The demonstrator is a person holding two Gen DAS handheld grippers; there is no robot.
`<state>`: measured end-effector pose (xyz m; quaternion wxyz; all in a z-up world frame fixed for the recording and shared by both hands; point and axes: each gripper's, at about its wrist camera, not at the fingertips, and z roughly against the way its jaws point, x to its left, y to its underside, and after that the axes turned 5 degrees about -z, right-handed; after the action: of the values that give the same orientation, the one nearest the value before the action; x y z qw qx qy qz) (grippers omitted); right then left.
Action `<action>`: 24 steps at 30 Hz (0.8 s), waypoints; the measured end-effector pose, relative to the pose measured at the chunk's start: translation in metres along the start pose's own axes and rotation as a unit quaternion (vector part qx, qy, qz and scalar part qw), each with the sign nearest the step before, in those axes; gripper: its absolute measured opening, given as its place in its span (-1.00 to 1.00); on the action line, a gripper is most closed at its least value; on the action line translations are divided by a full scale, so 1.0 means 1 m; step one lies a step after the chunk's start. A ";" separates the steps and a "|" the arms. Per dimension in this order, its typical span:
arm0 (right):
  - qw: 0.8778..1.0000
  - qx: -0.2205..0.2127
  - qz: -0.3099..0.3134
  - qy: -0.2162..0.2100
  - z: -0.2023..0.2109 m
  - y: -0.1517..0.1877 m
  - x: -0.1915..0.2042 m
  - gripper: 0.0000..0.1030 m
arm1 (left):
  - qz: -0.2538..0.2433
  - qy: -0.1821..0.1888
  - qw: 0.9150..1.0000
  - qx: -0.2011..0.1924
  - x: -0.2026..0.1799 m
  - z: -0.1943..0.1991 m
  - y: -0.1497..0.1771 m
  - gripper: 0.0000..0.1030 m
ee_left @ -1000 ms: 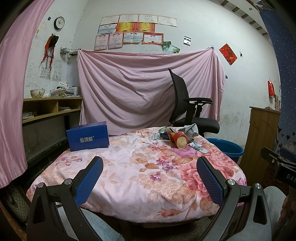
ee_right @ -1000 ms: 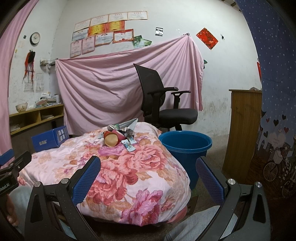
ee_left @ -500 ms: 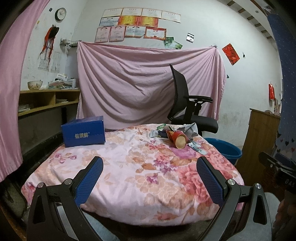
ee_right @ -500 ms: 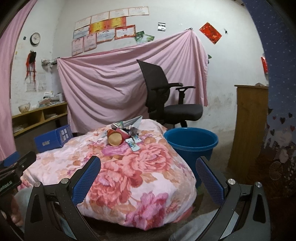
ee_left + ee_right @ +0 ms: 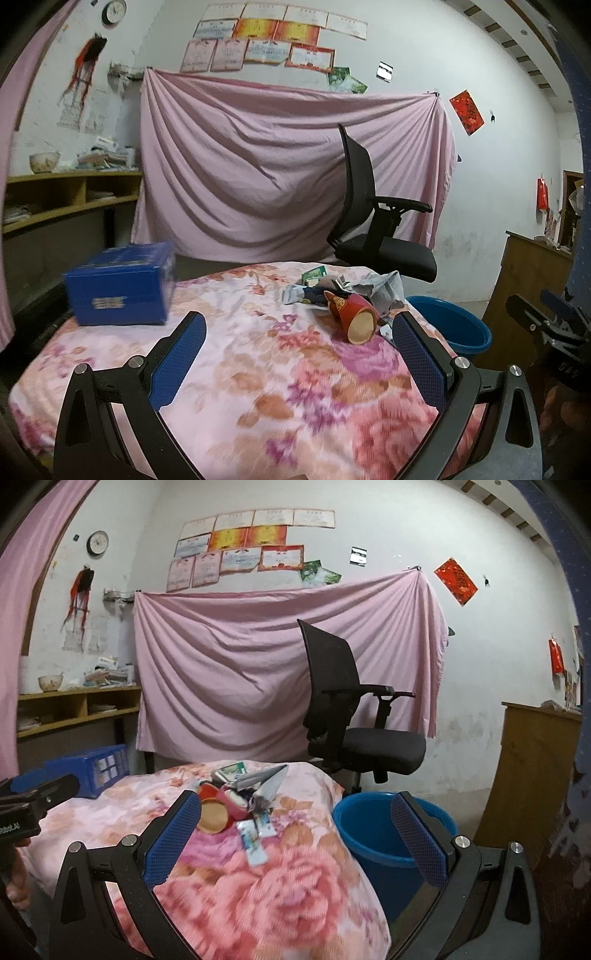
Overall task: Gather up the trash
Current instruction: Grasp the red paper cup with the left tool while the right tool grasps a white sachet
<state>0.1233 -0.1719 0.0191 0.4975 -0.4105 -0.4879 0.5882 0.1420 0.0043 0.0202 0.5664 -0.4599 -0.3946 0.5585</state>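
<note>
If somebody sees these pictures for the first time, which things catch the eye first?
The flowered pink cloth fills the foreground. At its far right lies a trash pile with a tipped red cup. A blue bucket stands just right of the table, and both open grippers frame the scene.

Changes since the earlier frames:

- Left gripper (image 5: 299, 354): you bring it forward over the floral cloth (image 5: 258, 369); the near edge of the table, visible before, now sits below the frame.
- Red paper cup (image 5: 354, 317): appears larger and closer, just ahead of the right finger pad (image 5: 417, 365).
- Blue box (image 5: 118, 284): larger, nearer the left finger pad.
- Right gripper (image 5: 295, 834): you advance it toward the trash pile (image 5: 243, 794); the cup now touches the left pad's outline in view.
- Blue bucket (image 5: 376, 834): closer, between the pads.
- Both views: motion blur.
</note>
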 end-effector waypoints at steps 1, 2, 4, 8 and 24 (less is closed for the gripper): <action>1.000 0.004 0.000 -0.003 -0.007 0.000 0.002 1.00 | 0.001 0.003 1.000 0.003 0.001 -0.009 -0.002 0.92; 1.000 0.011 0.001 -0.006 -0.014 -0.004 -0.002 1.00 | 0.000 0.006 1.000 0.006 0.001 -0.017 -0.005 0.92; 1.000 0.024 0.008 -0.007 -0.029 -0.005 0.000 1.00 | -0.004 0.014 1.000 0.013 0.002 -0.034 -0.010 0.92; 0.998 0.056 0.020 -0.009 -0.054 -0.007 -0.003 1.00 | -0.012 0.026 0.999 0.027 0.001 -0.062 -0.017 0.92; 0.961 0.259 -0.009 -0.099 -0.127 0.014 -0.020 0.37 | 0.043 0.106 0.977 0.181 0.006 -0.163 -0.011 0.67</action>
<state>0.2464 -0.1707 -0.0188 0.5412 -0.2027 -0.3701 0.7274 0.3024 -0.0020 -0.0133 0.6540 -0.4229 -0.2046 0.5929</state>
